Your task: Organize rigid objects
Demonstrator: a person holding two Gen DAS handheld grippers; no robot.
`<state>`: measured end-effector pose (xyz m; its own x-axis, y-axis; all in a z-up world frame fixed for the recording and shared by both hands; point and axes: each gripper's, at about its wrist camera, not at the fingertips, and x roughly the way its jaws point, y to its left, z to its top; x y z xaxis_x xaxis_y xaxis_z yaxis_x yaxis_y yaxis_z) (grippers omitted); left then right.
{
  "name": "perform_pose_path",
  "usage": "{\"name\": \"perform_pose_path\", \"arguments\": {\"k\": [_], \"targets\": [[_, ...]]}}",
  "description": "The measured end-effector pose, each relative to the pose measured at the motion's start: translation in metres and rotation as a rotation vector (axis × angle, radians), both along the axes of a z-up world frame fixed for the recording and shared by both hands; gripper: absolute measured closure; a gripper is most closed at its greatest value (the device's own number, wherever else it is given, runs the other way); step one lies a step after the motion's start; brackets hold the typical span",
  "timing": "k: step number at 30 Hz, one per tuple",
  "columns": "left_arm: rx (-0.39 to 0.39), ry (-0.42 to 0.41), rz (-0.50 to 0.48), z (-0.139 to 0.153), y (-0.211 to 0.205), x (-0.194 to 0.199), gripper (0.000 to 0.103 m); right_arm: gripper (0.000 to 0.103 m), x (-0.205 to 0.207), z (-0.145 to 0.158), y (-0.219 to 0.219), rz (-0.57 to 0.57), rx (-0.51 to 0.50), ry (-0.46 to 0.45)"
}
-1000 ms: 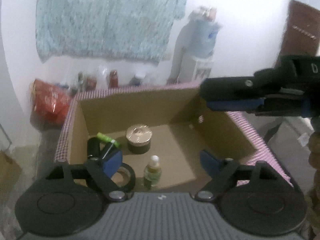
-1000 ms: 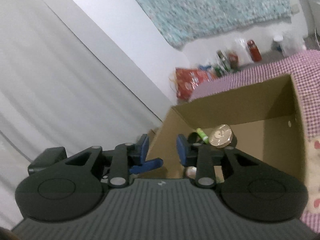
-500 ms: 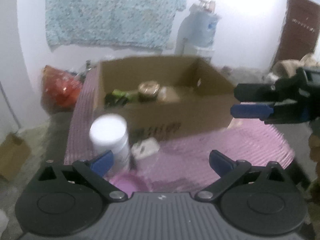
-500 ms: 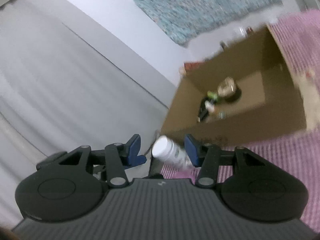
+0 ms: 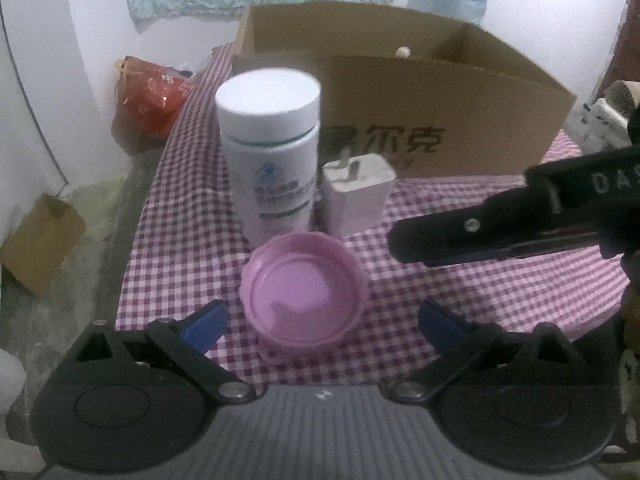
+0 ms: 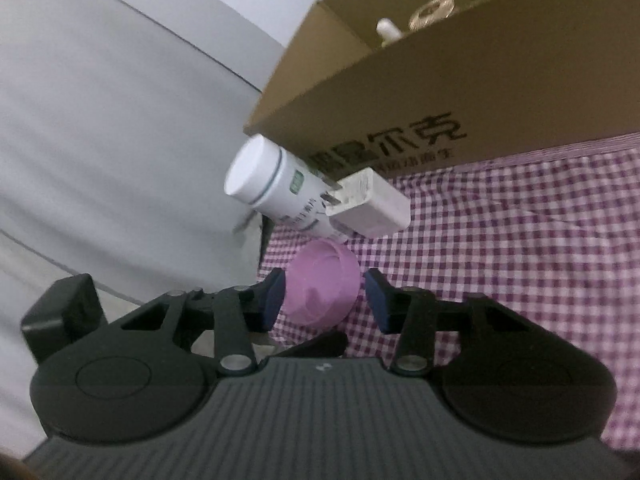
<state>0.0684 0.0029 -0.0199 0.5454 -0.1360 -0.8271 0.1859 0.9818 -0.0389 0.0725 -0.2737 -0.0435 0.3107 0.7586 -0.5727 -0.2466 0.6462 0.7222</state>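
Both tongs have come down from the box (image 5: 440,92) to a pink, round, shallow lid (image 5: 304,300) lying hollow-up on the checked worktop (image 5: 460,280), left tongs (image 5: 320,320) wide apart, right tongs (image 6: 325,294) narrower, just closing around it without touching.

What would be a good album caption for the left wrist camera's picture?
Wide-open left gripper above a pink lid, with white bottle, charger and cardboard box behind.
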Motion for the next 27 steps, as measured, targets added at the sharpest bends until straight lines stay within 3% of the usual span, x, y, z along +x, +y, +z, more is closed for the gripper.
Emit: {"name": "perform_pose_path", "arguments": {"k": [6,14,27], "targets": [[-0.032,0.021,-0.007,-0.013,0.003,0.003,0.002,0.067,0.016,-0.019,0.025,0.02,-0.014,0.049],[-0.052,-0.016,-0.058,-0.011,-0.006,-0.003,0.002,0.067,0.025,-0.029,0.038,0.025,-0.032,0.072],[-0.132,-0.029,-0.284,-0.012,-0.075,-0.006,0.002,0.065,-0.003,-0.023,-0.034,-0.157,-0.088,0.059]]}}
